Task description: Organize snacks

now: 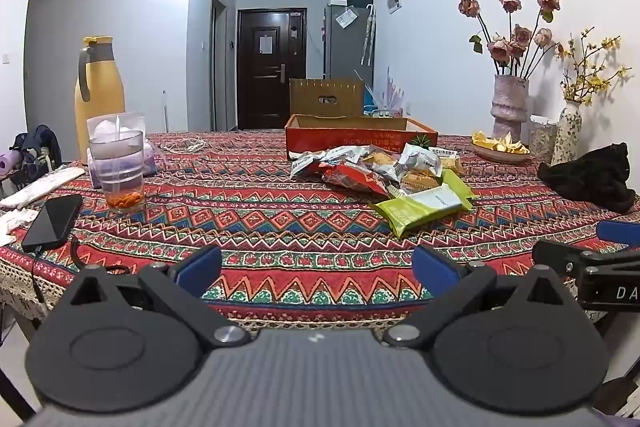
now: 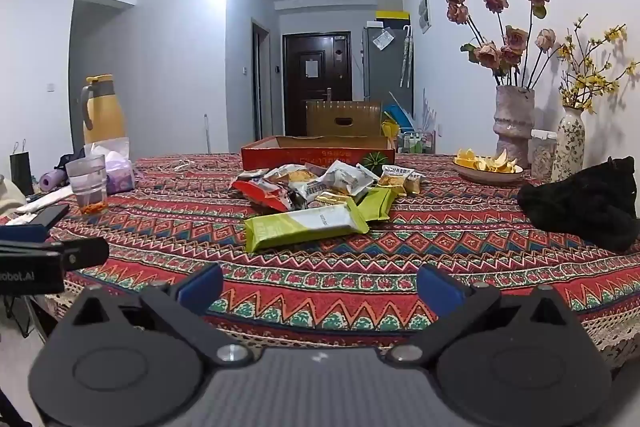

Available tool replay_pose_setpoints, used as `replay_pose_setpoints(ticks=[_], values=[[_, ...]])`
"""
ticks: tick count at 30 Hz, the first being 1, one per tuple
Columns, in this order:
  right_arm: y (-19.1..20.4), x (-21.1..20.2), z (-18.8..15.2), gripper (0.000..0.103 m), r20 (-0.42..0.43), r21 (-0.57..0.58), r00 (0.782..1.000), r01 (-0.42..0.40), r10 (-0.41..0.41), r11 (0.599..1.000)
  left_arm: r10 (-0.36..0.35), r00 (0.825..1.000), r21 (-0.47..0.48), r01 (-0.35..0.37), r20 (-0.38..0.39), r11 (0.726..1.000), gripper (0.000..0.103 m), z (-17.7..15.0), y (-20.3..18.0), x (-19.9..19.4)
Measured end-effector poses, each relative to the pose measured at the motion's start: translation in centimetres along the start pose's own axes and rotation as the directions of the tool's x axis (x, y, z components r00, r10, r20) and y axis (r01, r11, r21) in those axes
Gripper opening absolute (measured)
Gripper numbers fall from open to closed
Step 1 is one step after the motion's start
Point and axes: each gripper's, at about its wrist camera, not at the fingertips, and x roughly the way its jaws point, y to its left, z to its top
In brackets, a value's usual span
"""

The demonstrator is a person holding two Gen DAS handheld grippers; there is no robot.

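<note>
Both tongs (image 1: 316, 271) (image 2: 320, 283) wide open, empty; snack pile (image 2: 320, 195) lies ahead, apart

Patterned tablecloth (image 2: 360, 267) bears snack packets (image 2: 320, 187), red box (image 2: 316, 153), cup (image 2: 88, 183), phone (image 1: 54, 219)

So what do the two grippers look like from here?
Both match: the left gripper and right gripper have matte black linkages with round discs, silver pivot screws, blue finger pads and a ribbed grey body. White lettering marks each gripper's side.
</note>
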Motion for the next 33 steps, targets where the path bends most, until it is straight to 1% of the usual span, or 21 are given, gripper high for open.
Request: replay_pose_setpoints(ticks=[1,5,6,8,9,10,17,18,24,33], values=[[0.0,0.1,0.0,0.103,-0.004,0.000,1.000,0.001,-0.001,1.000,-0.006,0.999,0.005,0.005,0.034,1.000,0.103,-0.1,0.0,-0.3],[0.7,0.3,0.2,0.103,0.000,-0.007,1.000,0.016,-0.016,1.000,-0.003,1.000,0.004,0.003,0.027,1.000,0.103,-0.1,-0.2,-0.4],[0.5,-0.1,0.2,0.103,0.019,0.001,1.000,0.010,-0.010,1.000,-0.005,1.000,0.004,0.005,0.026,1.000,0.103,-0.1,-0.2,-0.5],[0.0,-0.2,0.1,0.103,0.014,0.020,1.000,0.002,-0.002,1.000,-0.009,1.000,0.006,0.009,0.020,1.000,0.103,-0.1,-0.3,-0.6],[0.0,-0.3,0.1,0.103,0.014,0.023,1.000,0.004,-0.004,1.000,-0.012,1.000,0.001,0.012,0.027,1.000,0.103,0.5,0.0,-1.0],[-0.3,0.2,0.2,0.103,0.000,0.029,1.000,0.002,-0.002,1.000,-0.010,1.000,0.005,0.010,0.020,1.000,0.103,0.1,-0.1,-0.4],[-0.2,0.4,0.1,0.103,-0.003,0.024,1.000,0.006,-0.006,1.000,0.000,1.000,-0.002,0.000,0.022,1.000,0.103,-0.2,0.3,-0.4],[-0.1,0.4,0.1,0.103,-0.006,0.023,1.000,0.007,-0.007,1.000,0.001,1.000,0.000,-0.001,0.020,1.000,0.103,-0.2,-0.1,0.0],[0.0,0.4,0.0,0.103,-0.016,0.024,1.000,0.008,-0.008,1.000,0.008,1.000,0.003,-0.008,0.026,1.000,0.103,0.0,0.2,-0.5],[-0.1,0.7,0.1,0.103,-0.044,0.022,0.998,0.042,-0.041,0.999,0.004,1.000,0.016,-0.004,0.024,1.000,0.103,0.1,-0.1,-0.6]])
